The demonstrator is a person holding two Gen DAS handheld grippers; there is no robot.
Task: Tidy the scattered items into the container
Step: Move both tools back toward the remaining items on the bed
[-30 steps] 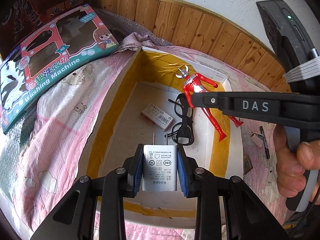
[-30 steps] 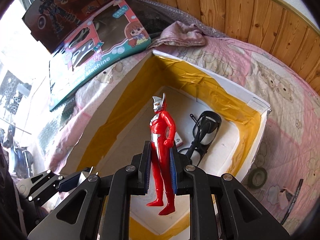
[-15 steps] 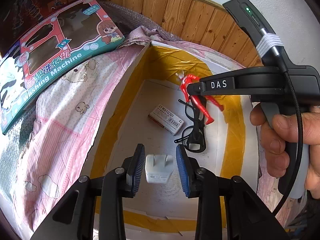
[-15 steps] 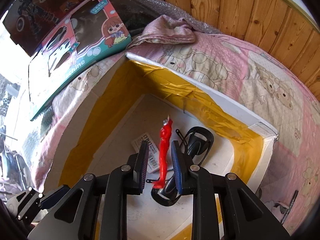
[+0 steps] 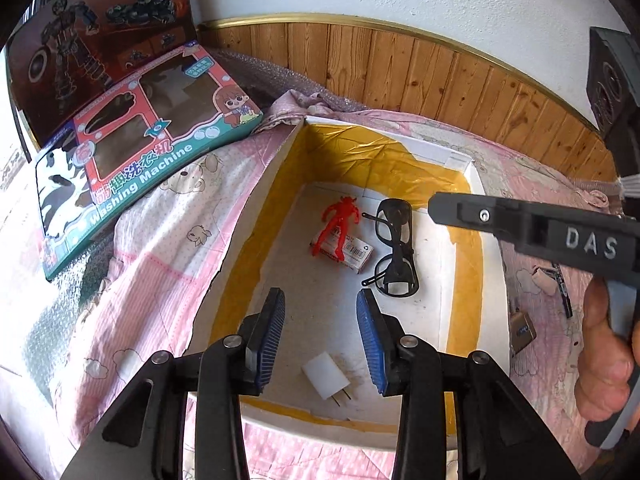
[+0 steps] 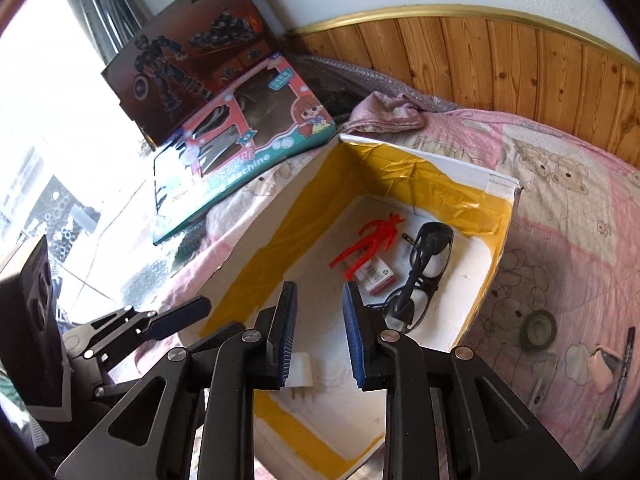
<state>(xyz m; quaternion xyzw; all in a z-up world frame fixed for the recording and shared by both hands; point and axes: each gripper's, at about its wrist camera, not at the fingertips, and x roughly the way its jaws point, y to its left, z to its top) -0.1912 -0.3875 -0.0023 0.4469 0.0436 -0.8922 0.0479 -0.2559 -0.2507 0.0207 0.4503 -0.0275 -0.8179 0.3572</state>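
Observation:
A white box (image 5: 475, 184) (image 6: 502, 184) lined with yellow tape sits on the pink bedspread. On its floor lie a red figure (image 5: 338, 224) (image 6: 370, 238), partly over a small carton (image 5: 354, 254) (image 6: 380, 276), black glasses (image 5: 396, 252) (image 6: 424, 268) and a white plug adapter (image 5: 326, 376) (image 6: 300, 368) near the front wall. My left gripper (image 5: 321, 338) hovers open above the adapter, holding nothing. My right gripper (image 6: 318, 334) is open and empty over the box's near half; its finger shows at the right of the left wrist view.
Loose on the bedspread right of the box are a tape roll (image 6: 540, 328), a black pen (image 6: 622, 380), a brass padlock (image 5: 522, 330) and a small white item (image 6: 600, 368). Two toy boxes (image 5: 140, 160) (image 6: 240, 160) lie at the left. Wooden panelling runs behind.
Both grippers opened and let go: the adapter dropped to the box floor near the front wall, and the red figure fell onto the carton. Both grippers have since drawn back and up.

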